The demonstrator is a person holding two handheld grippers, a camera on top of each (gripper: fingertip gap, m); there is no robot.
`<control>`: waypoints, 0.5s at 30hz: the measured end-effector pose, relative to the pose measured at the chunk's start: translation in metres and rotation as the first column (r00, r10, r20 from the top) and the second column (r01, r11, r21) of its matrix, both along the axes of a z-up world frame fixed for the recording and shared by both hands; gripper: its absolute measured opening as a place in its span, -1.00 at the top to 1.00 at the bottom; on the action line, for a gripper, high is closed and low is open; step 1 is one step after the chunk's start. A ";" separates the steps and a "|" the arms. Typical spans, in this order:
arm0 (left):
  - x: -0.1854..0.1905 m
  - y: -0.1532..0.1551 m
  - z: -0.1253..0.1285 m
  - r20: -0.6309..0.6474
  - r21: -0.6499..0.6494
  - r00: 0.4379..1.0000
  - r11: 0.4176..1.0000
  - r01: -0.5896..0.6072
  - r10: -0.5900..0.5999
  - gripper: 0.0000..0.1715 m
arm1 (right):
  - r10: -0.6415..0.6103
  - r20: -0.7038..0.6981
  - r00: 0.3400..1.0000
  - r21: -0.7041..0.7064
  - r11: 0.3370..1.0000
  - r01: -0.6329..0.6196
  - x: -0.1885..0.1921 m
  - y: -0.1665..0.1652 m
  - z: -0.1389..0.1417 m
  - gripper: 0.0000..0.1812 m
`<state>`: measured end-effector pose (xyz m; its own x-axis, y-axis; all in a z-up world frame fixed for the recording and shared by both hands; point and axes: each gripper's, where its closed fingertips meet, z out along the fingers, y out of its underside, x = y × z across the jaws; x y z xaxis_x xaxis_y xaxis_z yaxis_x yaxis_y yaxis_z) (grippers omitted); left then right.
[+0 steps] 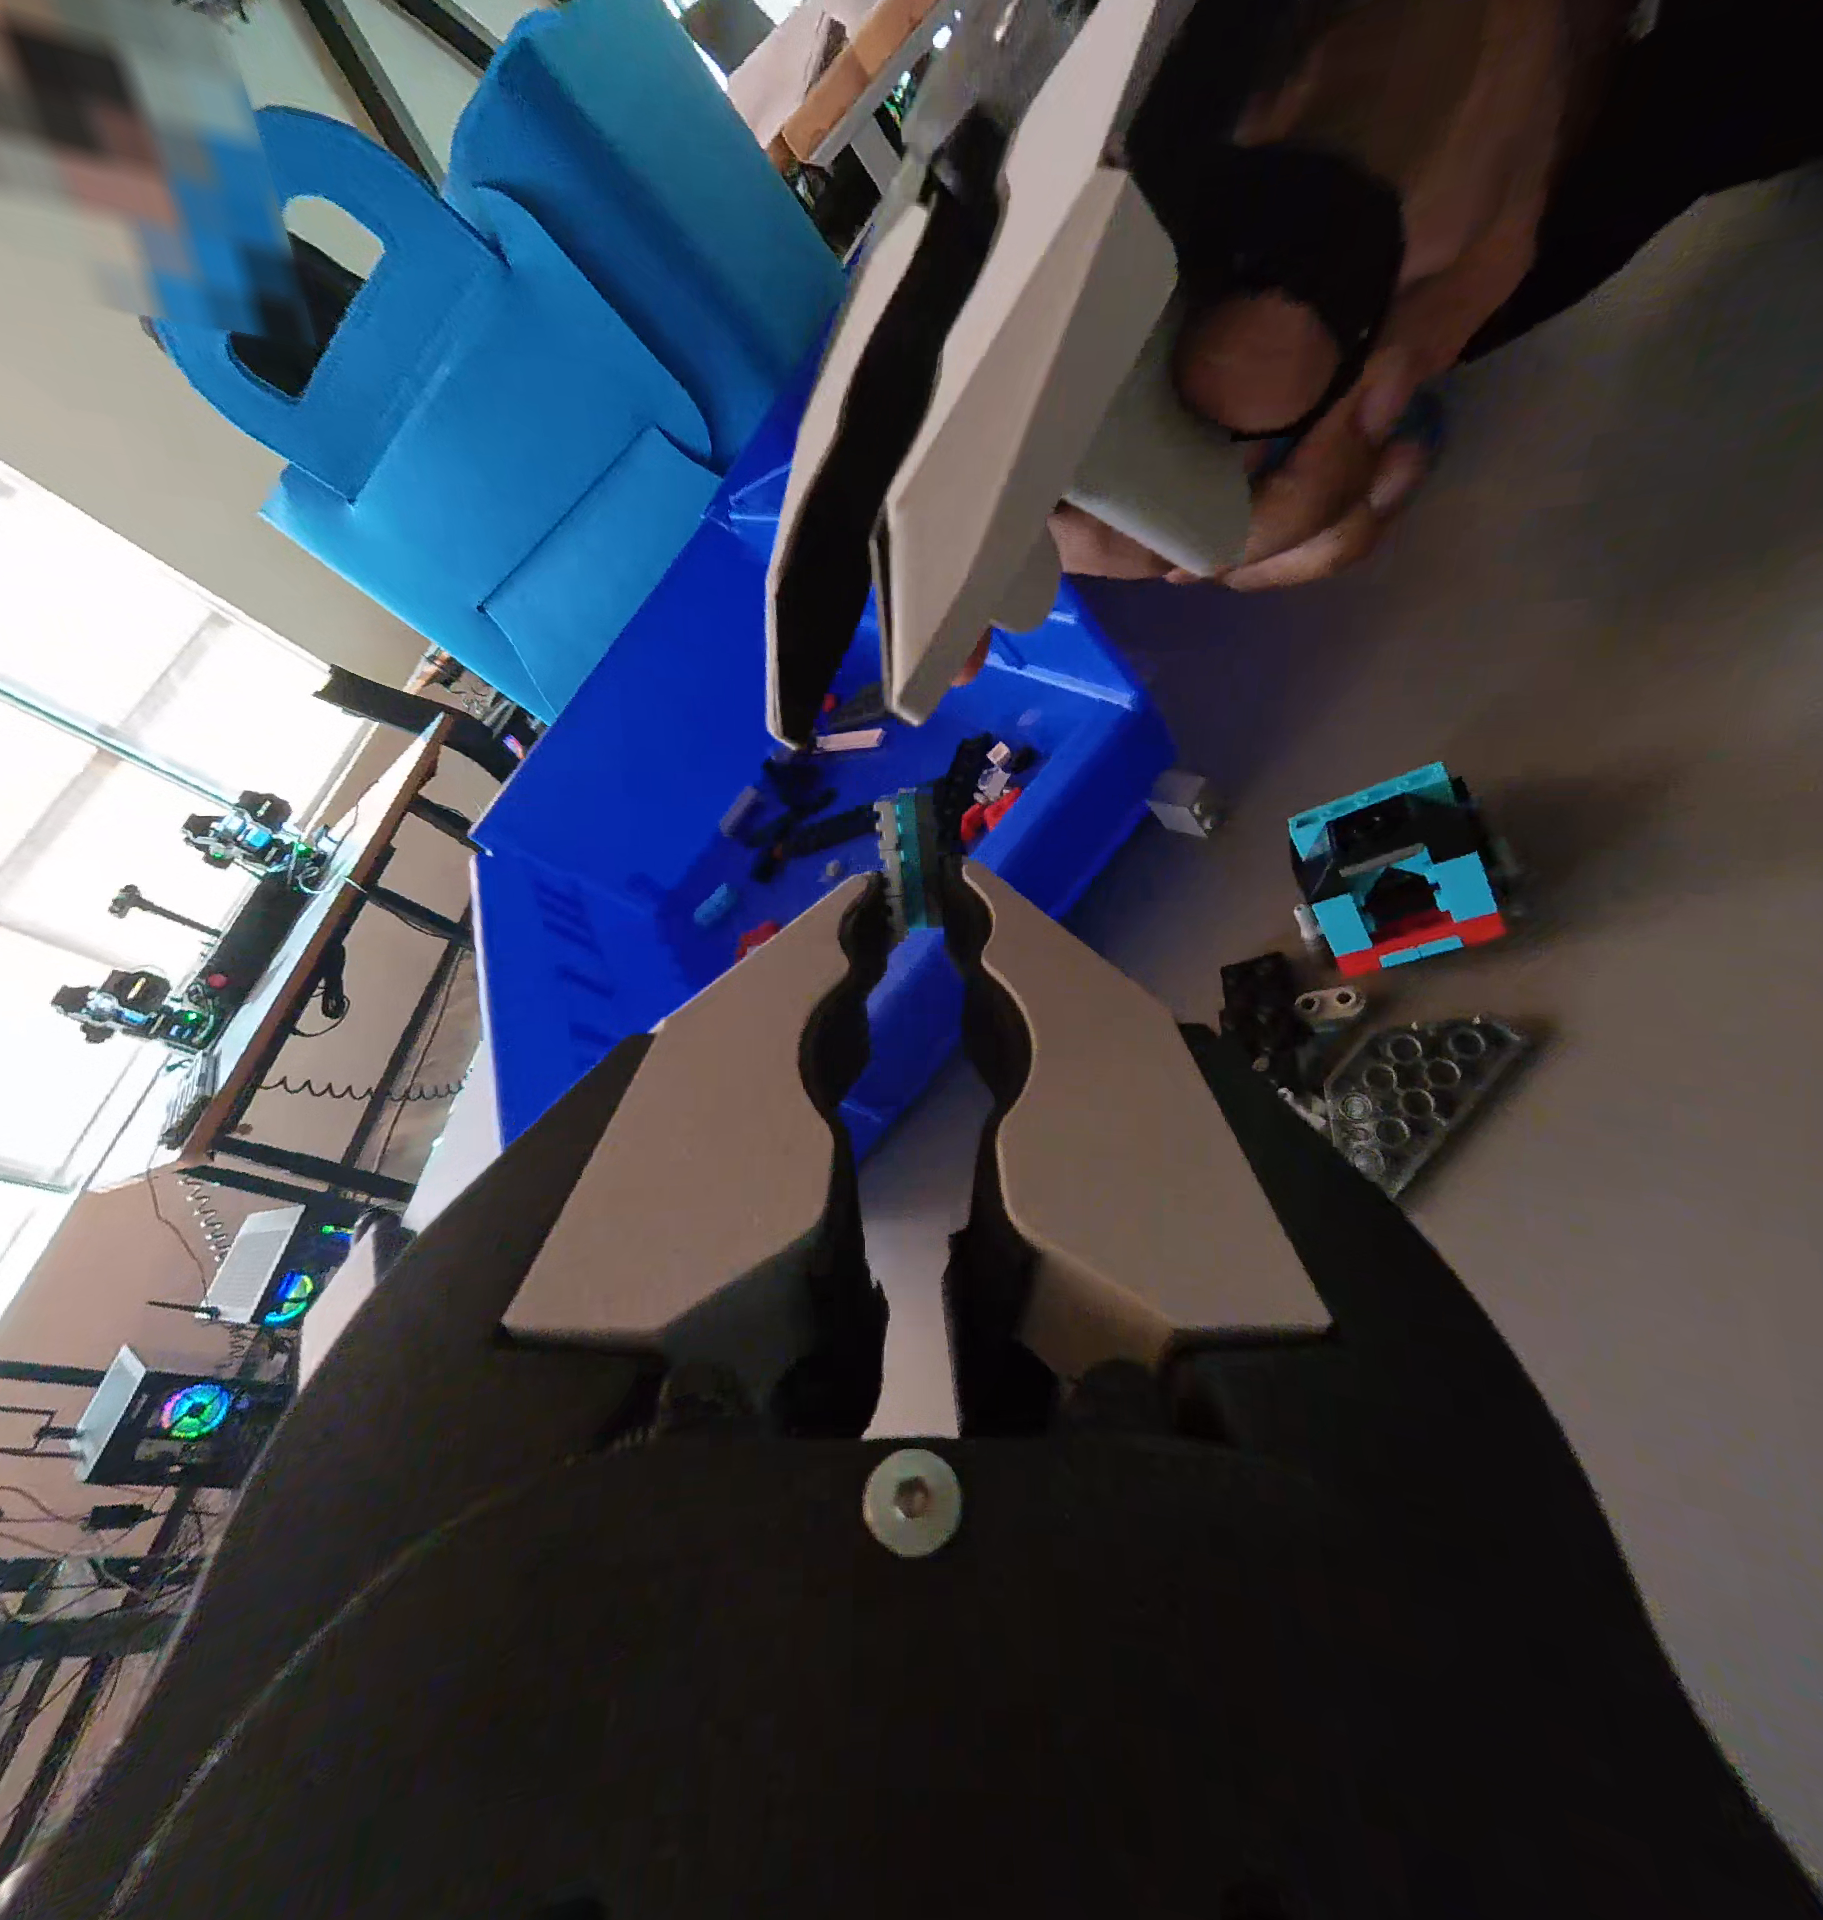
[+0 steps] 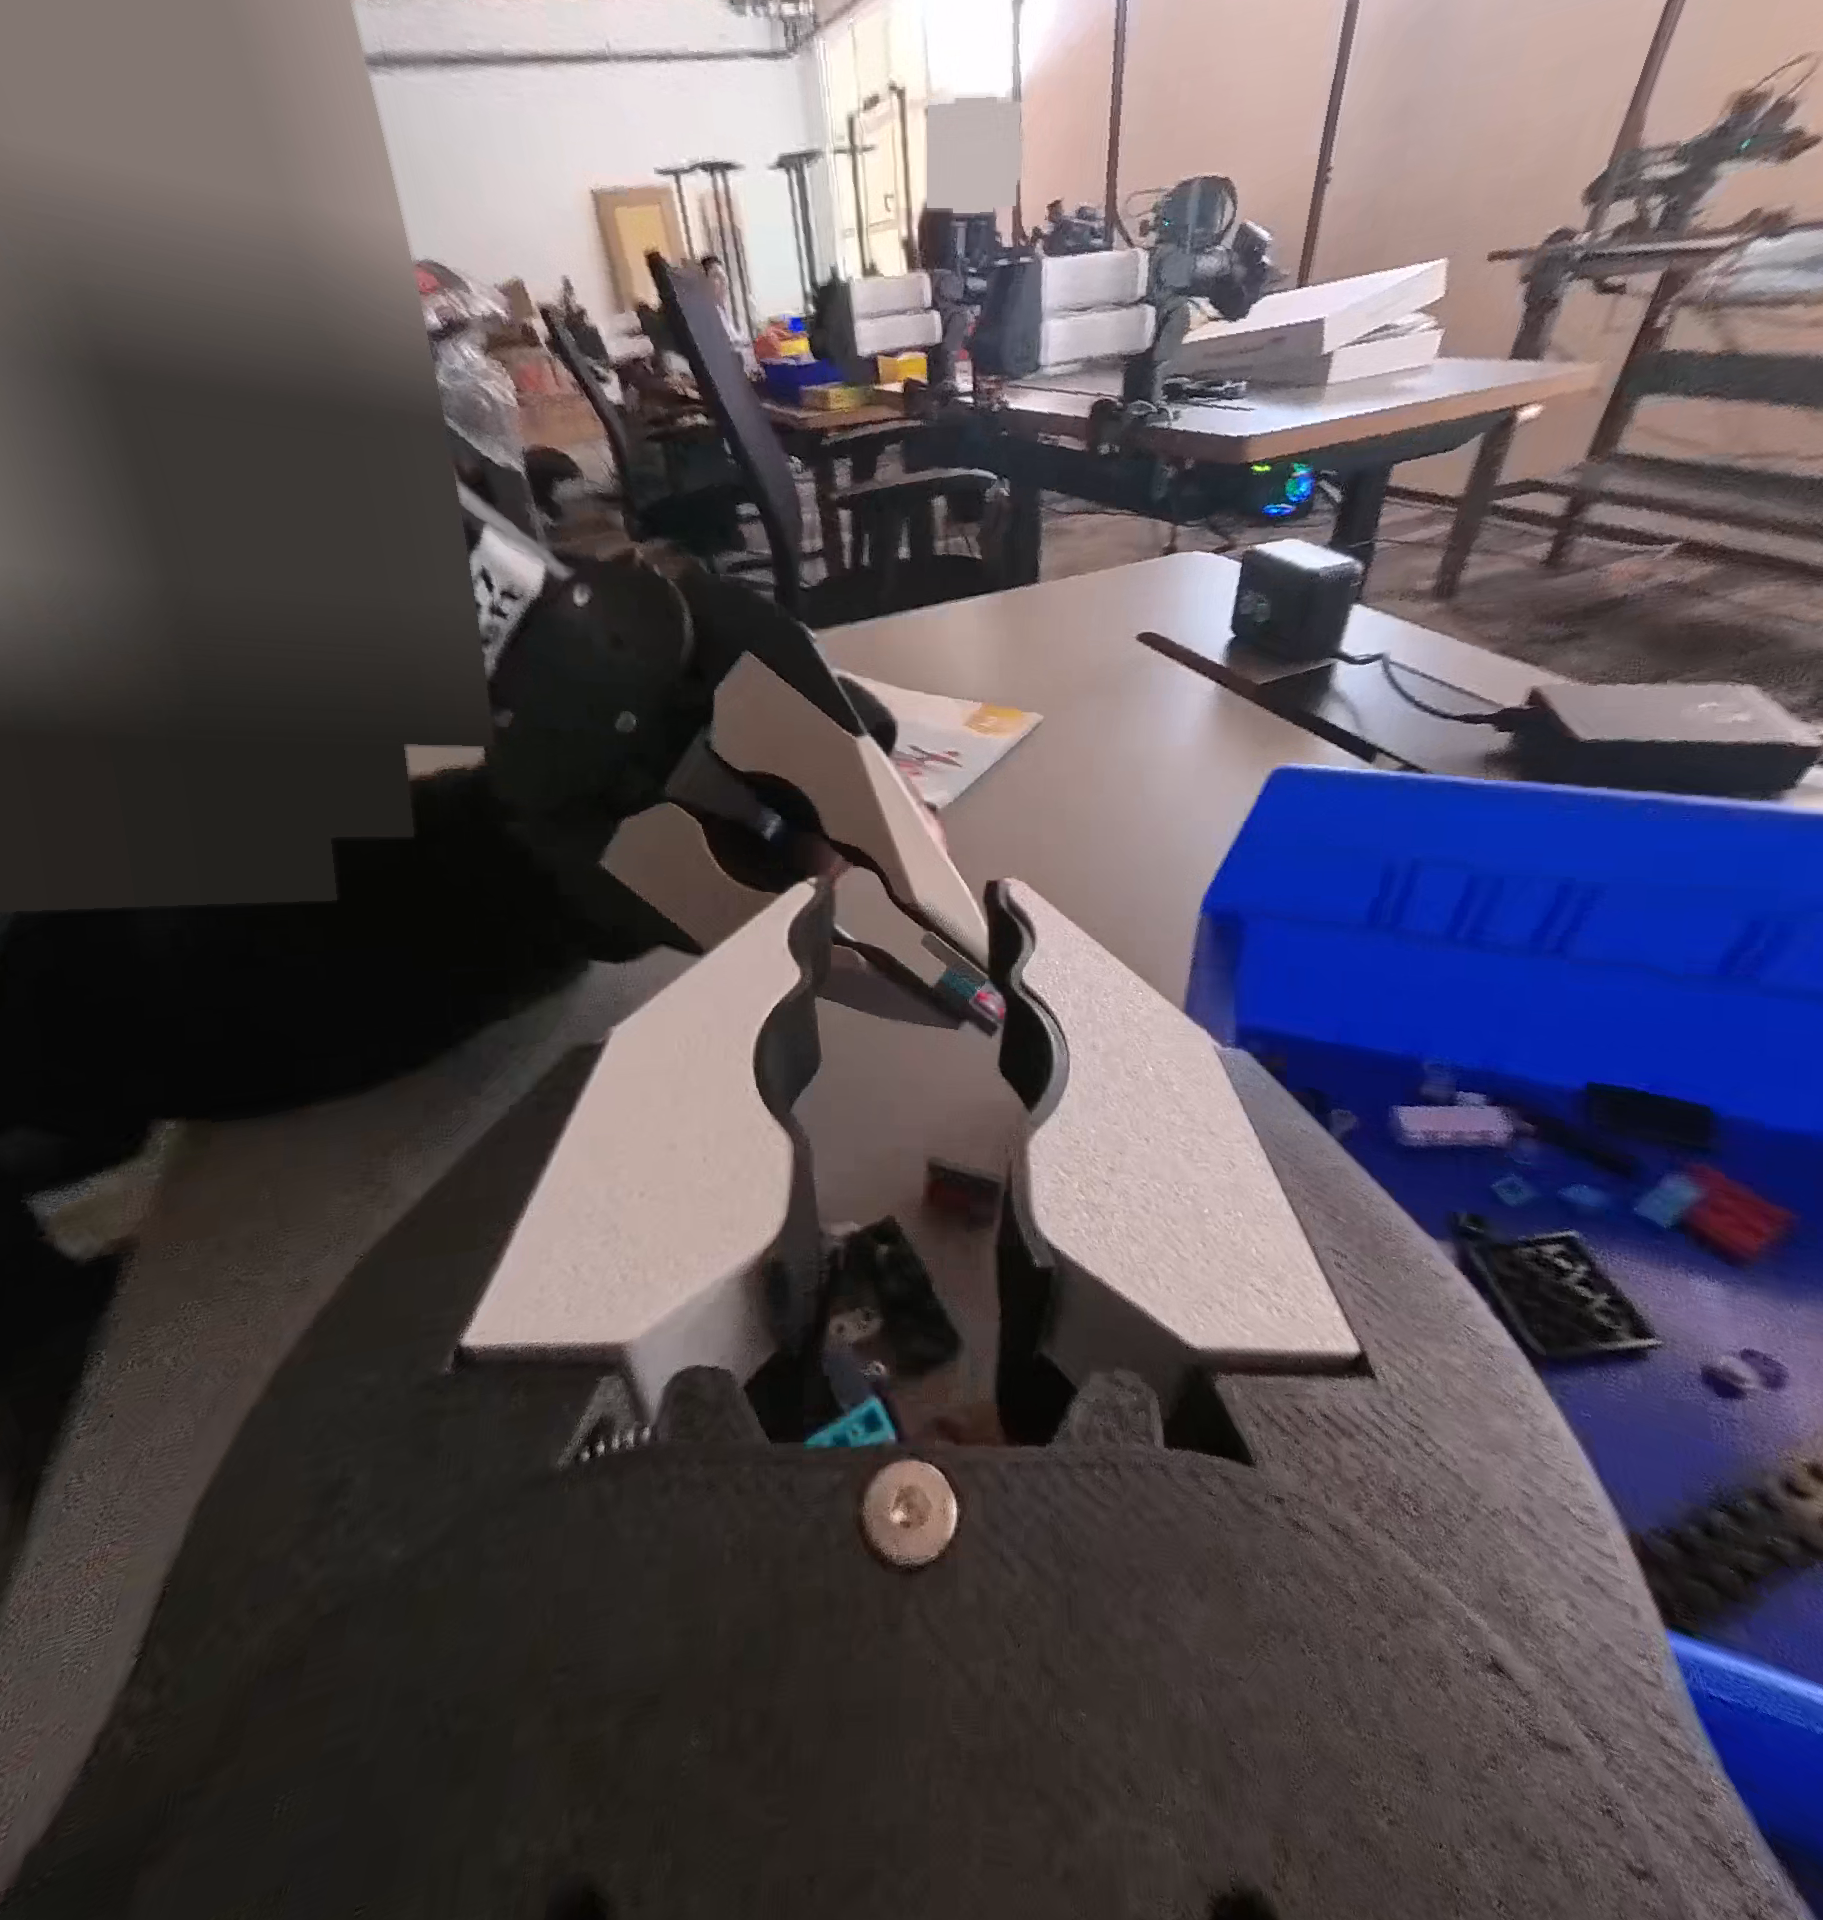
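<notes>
here, left hand-held gripper (image 1: pixel 917 883) clenched on teal-grey brick stack (image 1: pixel 912 857), right hand-held gripper (image 2: pixel 912 899) released

Left gripper (image 1: pixel 917 883): black textured body, one silver hex screw on the centreline, pale grey angular fingers with wavy black inner edges. Right gripper (image 2: pixel 912 914): same build, same screw; a black-and-white patterned marker shows on the left gripper's housing. Hand (image 1: pixel 1333 343): black fingerless glove, dark sleeve.
</notes>
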<state>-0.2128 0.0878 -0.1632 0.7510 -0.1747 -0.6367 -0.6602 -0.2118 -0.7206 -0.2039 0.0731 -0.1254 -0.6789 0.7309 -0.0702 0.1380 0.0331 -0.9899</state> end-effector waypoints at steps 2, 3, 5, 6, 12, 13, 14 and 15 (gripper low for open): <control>0.000 0.001 -0.007 0.006 -0.027 1.000 1.000 0.005 -0.005 0.88 | -0.023 -0.024 0.999 0.086 0.996 0.025 -0.001 0.002 -0.007 0.74; 0.001 0.001 -0.010 0.007 -0.037 1.000 0.999 0.009 -0.008 0.88 | -0.039 -0.026 0.999 0.125 0.991 0.042 -0.003 0.002 -0.012 0.76; 0.002 0.000 -0.012 0.011 -0.046 1.000 0.999 0.016 -0.016 0.88 | -0.060 -0.038 0.997 0.179 0.982 0.066 -0.005 0.002 -0.017 0.81; 0.003 0.000 -0.011 0.017 -0.044 1.000 0.999 0.022 -0.021 0.88 | -0.067 -0.047 0.997 0.206 0.976 0.075 -0.006 0.002 -0.019 0.83; 0.004 -0.004 -0.011 -0.003 -0.062 1.000 0.998 0.030 -0.030 0.88 | -0.050 -0.095 0.994 0.318 0.945 0.078 -0.004 0.000 -0.031 0.87; 0.005 -0.004 -0.011 -0.007 -0.066 0.999 0.997 0.034 -0.035 0.88 | -0.049 -0.101 0.994 0.334 0.939 0.080 -0.004 0.000 -0.032 0.87; 0.007 -0.004 -0.011 -0.010 -0.070 0.999 0.997 0.038 -0.038 0.88 | -0.049 -0.108 0.993 0.350 0.933 0.084 -0.004 0.000 -0.033 0.88; 0.007 -0.004 -0.012 -0.020 -0.079 0.999 0.996 0.036 -0.038 0.88 | -0.047 -0.112 0.993 0.363 0.928 0.085 -0.004 0.000 -0.035 0.88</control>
<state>-0.2059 0.0839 -0.1753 0.7297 -0.2526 -0.6354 -0.6835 -0.2427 -0.6885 -0.2077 0.0729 -0.1600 -0.6175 0.7362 0.2770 0.0536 0.3907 -0.9190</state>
